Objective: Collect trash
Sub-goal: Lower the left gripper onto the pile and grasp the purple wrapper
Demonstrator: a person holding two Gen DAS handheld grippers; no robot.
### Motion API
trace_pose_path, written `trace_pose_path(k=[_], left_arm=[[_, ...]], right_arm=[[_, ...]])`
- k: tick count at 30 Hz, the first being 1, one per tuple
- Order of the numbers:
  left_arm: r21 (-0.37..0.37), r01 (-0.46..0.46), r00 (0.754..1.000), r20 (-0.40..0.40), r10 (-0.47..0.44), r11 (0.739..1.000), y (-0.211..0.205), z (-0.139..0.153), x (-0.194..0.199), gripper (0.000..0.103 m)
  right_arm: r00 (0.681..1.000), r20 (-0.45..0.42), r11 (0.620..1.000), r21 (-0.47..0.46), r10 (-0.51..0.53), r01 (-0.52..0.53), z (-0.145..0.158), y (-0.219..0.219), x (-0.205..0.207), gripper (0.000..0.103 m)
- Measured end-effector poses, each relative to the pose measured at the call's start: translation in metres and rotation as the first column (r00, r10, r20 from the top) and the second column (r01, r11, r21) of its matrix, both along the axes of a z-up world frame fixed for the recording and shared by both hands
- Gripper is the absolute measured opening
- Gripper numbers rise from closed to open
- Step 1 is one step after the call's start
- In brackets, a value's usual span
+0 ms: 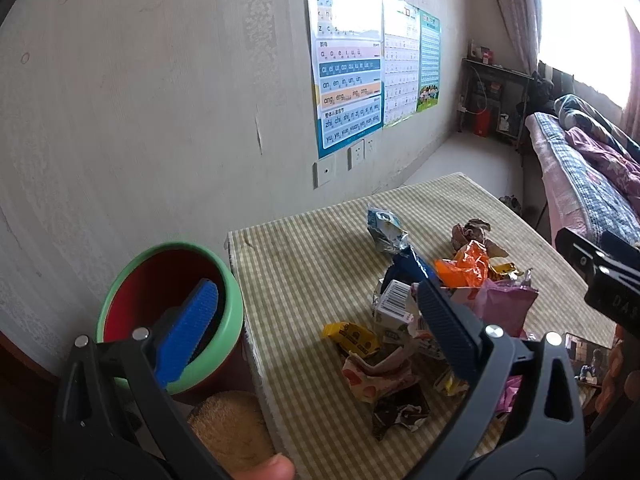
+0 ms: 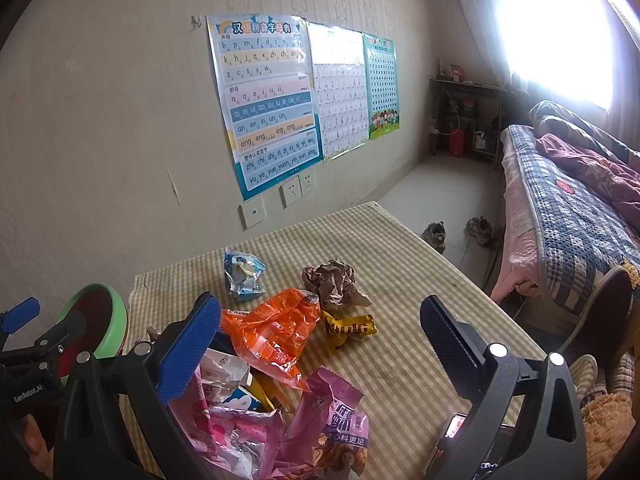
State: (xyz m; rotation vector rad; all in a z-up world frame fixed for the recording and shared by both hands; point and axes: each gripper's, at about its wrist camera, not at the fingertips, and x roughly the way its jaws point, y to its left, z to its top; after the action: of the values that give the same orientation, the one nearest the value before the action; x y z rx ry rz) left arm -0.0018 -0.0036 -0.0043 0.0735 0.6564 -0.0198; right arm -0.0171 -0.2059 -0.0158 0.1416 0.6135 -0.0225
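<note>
While both sets of jaws are held wide open with nothing between them, a heap of crumpled snack wrappers is seen on the table with the green-and-cream checked cloth (image 2: 420, 280). The left gripper (image 1: 316, 320) is held over the table's left edge, and the right gripper (image 2: 320, 344) is held over the heap. An orange plastic wrapper (image 2: 272, 332) is seen in the middle, with a small yellow candy wrapper (image 2: 352, 328) touching its right side and a crumpled brown paper ball (image 2: 336, 284) just behind. A blue-and-silver foil packet (image 2: 242, 276) is set apart at the back. A pink snack bag (image 2: 332, 420) is seen at the front. A round red bin with a green rim (image 1: 168, 312) is placed beside the table's left edge, low down
</note>
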Motion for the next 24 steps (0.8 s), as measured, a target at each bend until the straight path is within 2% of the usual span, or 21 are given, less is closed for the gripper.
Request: trace_pose_path(k=[2, 6, 14, 18, 24], left_arm=[[-0.007, 0.006, 1.0, -0.006, -0.006, 1.0, -0.001, -0.001, -0.001, 0.098], [0.031, 0.012, 1.0, -0.01, -0.012, 0.999, -0.003, -0.001, 0.0, 0.098], [-0.005, 0.033, 0.999, -0.041, -0.033, 0.999, -0.003, -0.005, 0.001, 0.098], [0.019, 0.072, 0.997, -0.037, -0.071, 0.997, -0.009, -0.006, 0.001, 0.098], [0.009, 0.127, 0.992, -0.031, -0.126, 0.992, -0.016, -0.012, 0.0, 0.098]], right_arm=[[1.0, -0.002, 1.0, 0.0, 0.0, 0.0, 0.0, 0.001, 0.001, 0.096], [1.0, -0.001, 1.0, -0.003, -0.002, 0.002, 0.0, 0.001, 0.001, 0.096], [1.0, -0.004, 1.0, -0.004, -0.002, 0.002, 0.0, 0.001, 0.001, 0.096], [1.0, -0.012, 1.0, -0.002, 0.0, 0.0, -0.001, 0.0, 0.002, 0.096], [0.999, -0.048, 1.0, 0.025, 0.001, 0.0, -0.005, -0.004, 0.006, 0.096]])
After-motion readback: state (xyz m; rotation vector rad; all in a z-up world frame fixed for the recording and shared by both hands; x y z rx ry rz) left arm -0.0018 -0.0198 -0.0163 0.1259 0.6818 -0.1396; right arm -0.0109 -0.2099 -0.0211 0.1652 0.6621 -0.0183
